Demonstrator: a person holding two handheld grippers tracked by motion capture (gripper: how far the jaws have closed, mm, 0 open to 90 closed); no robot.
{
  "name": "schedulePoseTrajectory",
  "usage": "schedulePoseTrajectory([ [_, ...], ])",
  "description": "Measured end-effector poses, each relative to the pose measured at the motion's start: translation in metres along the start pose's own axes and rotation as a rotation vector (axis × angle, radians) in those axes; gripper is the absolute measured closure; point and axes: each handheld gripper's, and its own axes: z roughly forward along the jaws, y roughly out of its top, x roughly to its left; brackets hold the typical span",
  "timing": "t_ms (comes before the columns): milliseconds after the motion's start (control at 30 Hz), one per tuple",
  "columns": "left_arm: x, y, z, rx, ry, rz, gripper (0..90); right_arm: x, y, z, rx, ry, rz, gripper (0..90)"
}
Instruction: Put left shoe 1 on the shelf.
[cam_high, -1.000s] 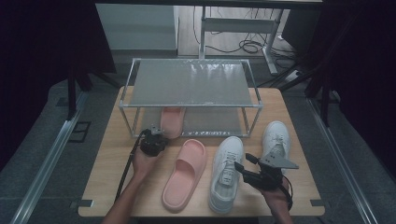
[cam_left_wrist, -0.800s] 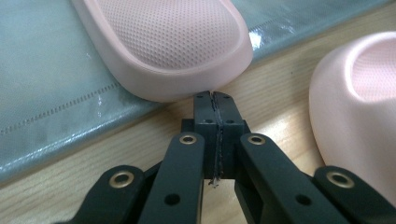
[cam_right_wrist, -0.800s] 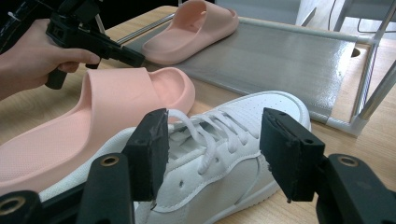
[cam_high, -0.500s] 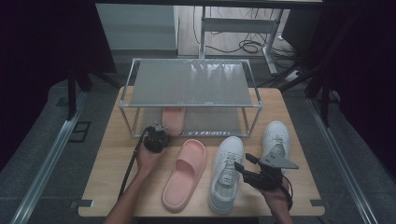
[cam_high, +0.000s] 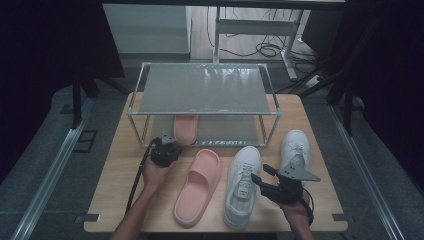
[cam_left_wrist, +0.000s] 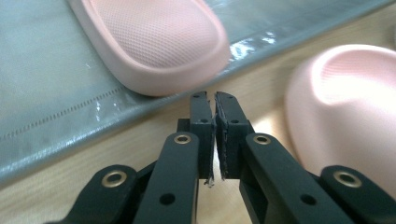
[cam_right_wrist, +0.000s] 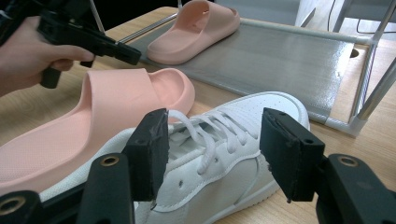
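Left tongs (cam_left_wrist: 214, 122): jaws nearly together, thin slit between the pads, just been opening a little, nothing between them. They sit low over the light wooden surface (cam_high: 120, 175), tips just short of the pink foam slide on the rack's lower shelf (cam_left_wrist: 154, 42); that slide's toe hangs over the shelf's front edge. The second pink foam slide (cam_high: 197, 186) lies on the wood just right of these tongs.

Right tongs (cam_right_wrist: 212, 154): jaws wide apart, holding nothing, pads either side of the laced front of the white lace-up sneaker (cam_right_wrist: 219, 154), not pressing. Other white sneaker (cam_high: 296, 149) further right. Two-tier grey metal shoe rack (cam_high: 205, 87) stands behind the shoes.
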Motion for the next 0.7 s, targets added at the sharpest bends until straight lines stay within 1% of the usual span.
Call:
schedulePoseTrajectory([
  [33,-0.001,-0.001,-0.004,-0.005,-0.008,0.005,86.0,0.000,0.000,0.000,0.000,0.000,0.000,42.5],
  [67,-0.001,-0.001,-0.004,-0.005,-0.008,0.005,85.4,0.000,0.000,0.000,-0.002,-0.001,-0.002,42.5],
  [100,-0.004,-0.005,-0.012,-0.015,-0.030,0.007,84.7,0.000,0.000,-0.001,-0.003,-0.001,-0.001,42.5],
  [167,-0.005,-0.008,-0.019,-0.023,-0.049,0.007,83.1,0.000,0.001,-0.001,-0.005,-0.002,0.000,42.4],
  [233,-0.008,-0.013,-0.027,-0.030,-0.078,-0.002,81.7,0.000,0.001,-0.001,-0.004,-0.001,-0.001,42.4],
  [267,-0.008,-0.013,-0.027,-0.030,-0.078,-0.002,81.0,0.000,0.001,-0.001,-0.004,-0.001,-0.001,42.5],
  [300,-0.011,-0.018,-0.034,-0.027,-0.107,-0.004,80.2,0.000,0.001,-0.001,-0.004,-0.001,-0.001,42.5],
  [333,-0.011,-0.018,-0.034,-0.027,-0.107,-0.004,79.4,0.000,0.001,-0.001,-0.004,-0.001,-0.001,42.5],
  [367,-0.013,-0.023,-0.039,-0.027,-0.131,-0.007,78.3,0.000,0.001,-0.001,-0.004,0.000,-0.001,42.5],
  [400,-0.013,-0.023,-0.039,-0.027,-0.131,-0.007,77.3,0.000,0.001,-0.001,-0.004,0.000,0.000,42.4],
  [467,-0.015,-0.028,-0.045,-0.030,-0.158,-0.015,76.2,0.000,0.001,-0.001,-0.004,-0.001,0.000,42.5],
  [500,-0.016,-0.030,-0.047,-0.028,-0.170,-0.011,74.3,0.000,0.001,-0.001,-0.004,0.000,0.001,42.5],
  [533,-0.017,-0.032,-0.049,-0.026,-0.181,-0.011,74.3,0.000,0.001,-0.001,-0.004,0.000,0.001,42.5],
  [567,-0.019,-0.034,-0.054,-0.026,-0.197,-0.011,72.1,0.000,0.000,-0.001,-0.004,-0.001,0.001,42.5],
  [600,-0.019,-0.034,-0.054,-0.026,-0.197,-0.011,71.0,0.000,0.000,-0.001,-0.004,-0.001,0.001,42.5],
  [633,-0.022,-0.035,-0.060,-0.032,-0.208,-0.005,70.2,0.000,0.000,-0.001,-0.004,-0.001,0.000,42.5],
  [700,-0.024,-0.036,-0.065,-0.037,-0.218,-0.008,68.8,0.000,0.000,-0.001,-0.004,-0.001,0.002,42.5],
])
